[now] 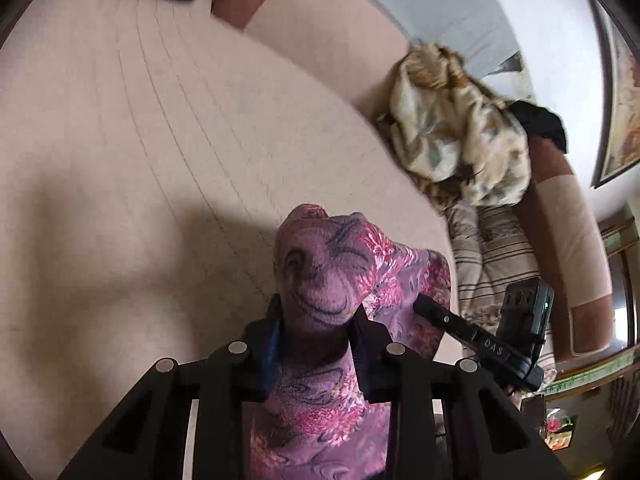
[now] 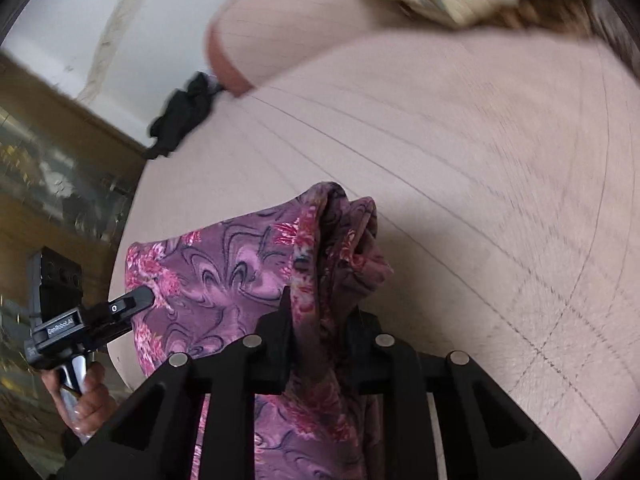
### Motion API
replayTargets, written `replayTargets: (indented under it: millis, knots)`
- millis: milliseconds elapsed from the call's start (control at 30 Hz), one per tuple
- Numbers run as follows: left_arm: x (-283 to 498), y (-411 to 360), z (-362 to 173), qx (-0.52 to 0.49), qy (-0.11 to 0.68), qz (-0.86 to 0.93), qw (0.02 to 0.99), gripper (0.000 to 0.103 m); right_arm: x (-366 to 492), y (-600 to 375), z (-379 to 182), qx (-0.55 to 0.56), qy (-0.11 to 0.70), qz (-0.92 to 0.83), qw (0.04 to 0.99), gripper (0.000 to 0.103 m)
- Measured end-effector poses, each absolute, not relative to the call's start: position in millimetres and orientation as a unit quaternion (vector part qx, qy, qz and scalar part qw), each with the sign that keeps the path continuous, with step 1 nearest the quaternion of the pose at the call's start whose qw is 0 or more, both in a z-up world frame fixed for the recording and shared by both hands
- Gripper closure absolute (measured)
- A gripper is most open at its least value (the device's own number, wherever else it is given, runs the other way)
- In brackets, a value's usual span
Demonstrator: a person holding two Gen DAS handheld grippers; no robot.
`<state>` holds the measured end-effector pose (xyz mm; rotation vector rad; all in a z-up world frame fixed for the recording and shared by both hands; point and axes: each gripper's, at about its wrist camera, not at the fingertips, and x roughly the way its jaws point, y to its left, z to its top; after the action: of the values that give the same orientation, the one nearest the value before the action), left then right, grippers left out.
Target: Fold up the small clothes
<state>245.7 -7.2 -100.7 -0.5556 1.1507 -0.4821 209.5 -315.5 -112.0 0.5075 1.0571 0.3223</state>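
A purple cloth with pink flowers hangs bunched over the pale pink padded surface. My left gripper is shut on one bunched corner of it, and the fabric fills the gap between the black fingers. In the right wrist view, my right gripper is shut on another folded edge of the same cloth. The cloth stretches between the two grippers. The right gripper's tip shows in the left view, pressed into the cloth. The left gripper shows in the right view, with a hand on its handle.
A crumpled cream floral cloth pile lies at the far right of the surface, beside a striped cushion. A black garment sits at the surface's far left edge. A pink bolster lies behind.
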Motion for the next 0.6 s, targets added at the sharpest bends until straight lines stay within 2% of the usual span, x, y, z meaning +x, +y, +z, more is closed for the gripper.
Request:
replayTargets:
  millis: [167, 300, 467, 600]
  knots:
    - [269.1, 39.3, -48.2, -0.245, 0.481, -0.203, 0.817, 0.072, 248.6, -266.2, -61.9, 0.228, 0.474, 0.188, 0.830, 0.083]
    - [315.5, 62.2, -40.1, -0.219, 0.459, -0.183, 0.841, 0.072, 296.4, -227.7, -50.6, 0.193, 0.463, 0.192, 0.844, 0.083]
    - [357.4, 71.6, -92.9, -0.225, 0.466, -0.156, 0.842, 0.070, 349.8, -213.7, -98.0, 0.189, 0.484, 0.178, 0.836, 0.083]
    - [379.9, 88.2, -143.8, -0.230, 0.523, -0.083, 0.816, 0.068, 369.2, -210.1, -152.2, 0.194, 0.513, 0.174, 0.818, 0.081]
